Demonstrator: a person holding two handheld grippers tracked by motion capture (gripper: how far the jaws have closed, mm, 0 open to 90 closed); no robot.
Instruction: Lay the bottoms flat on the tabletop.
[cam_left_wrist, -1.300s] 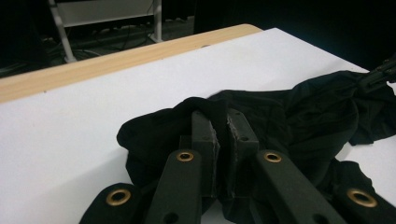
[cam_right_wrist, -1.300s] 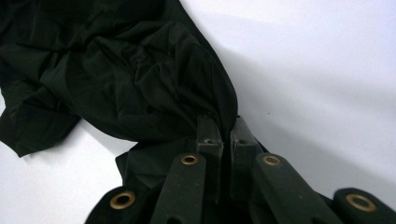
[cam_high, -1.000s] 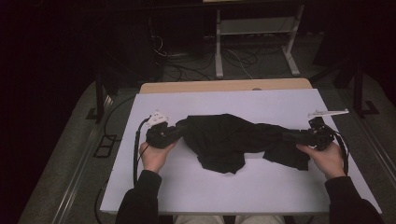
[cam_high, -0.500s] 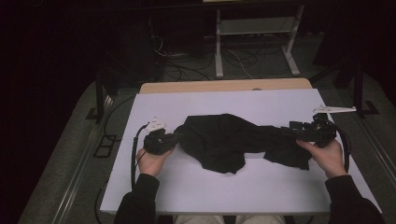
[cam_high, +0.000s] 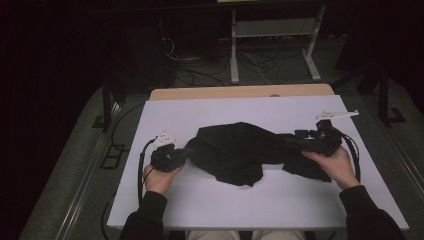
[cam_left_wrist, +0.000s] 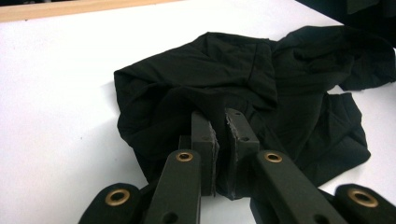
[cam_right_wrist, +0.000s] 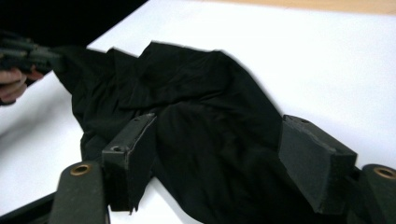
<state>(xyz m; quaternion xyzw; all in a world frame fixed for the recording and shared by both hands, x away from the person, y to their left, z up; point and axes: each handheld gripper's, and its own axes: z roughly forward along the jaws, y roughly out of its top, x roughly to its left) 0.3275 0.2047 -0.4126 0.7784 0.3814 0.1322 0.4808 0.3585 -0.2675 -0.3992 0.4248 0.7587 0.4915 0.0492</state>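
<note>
A: Item one, nearest the tabletop's front edge?

B: Two forearms in dark sleeves, each hand carrying a hand-held gripper. Left hand-held gripper (cam_high: 186, 154) sits at the left end of the black garment (cam_high: 240, 152). Its jaws are clenched on a fold of the cloth; in the left gripper view (cam_left_wrist: 223, 140) the pads stand almost together with fabric pinched between them.

A: Item two?

B: Right hand-held gripper (cam_high: 300, 140), at the garment's right end. Its jaws have just been opening. In the right gripper view (cam_right_wrist: 215, 154) the pads stand wide apart, the cloth (cam_right_wrist: 196, 121) lying loose between them, neither pad pressing on it. Released.

A: The garment itself?

B: Black, crumpled, stretched sideways between the two hand-held grippers, resting on the white tabletop (cam_high: 235, 112). Its bulk bunches at the middle, with a flap hanging toward the front edge. In the left gripper view (cam_left_wrist: 243, 74) it shows as a rumpled heap just beyond the pads.

A: Beyond the garment?

B: Bare white tabletop, then a wooden strip (cam_high: 240, 92) along its far edge. Past that, a dark floor with cables (cam_high: 200, 62) and a pale metal stand (cam_high: 272, 47).
</note>
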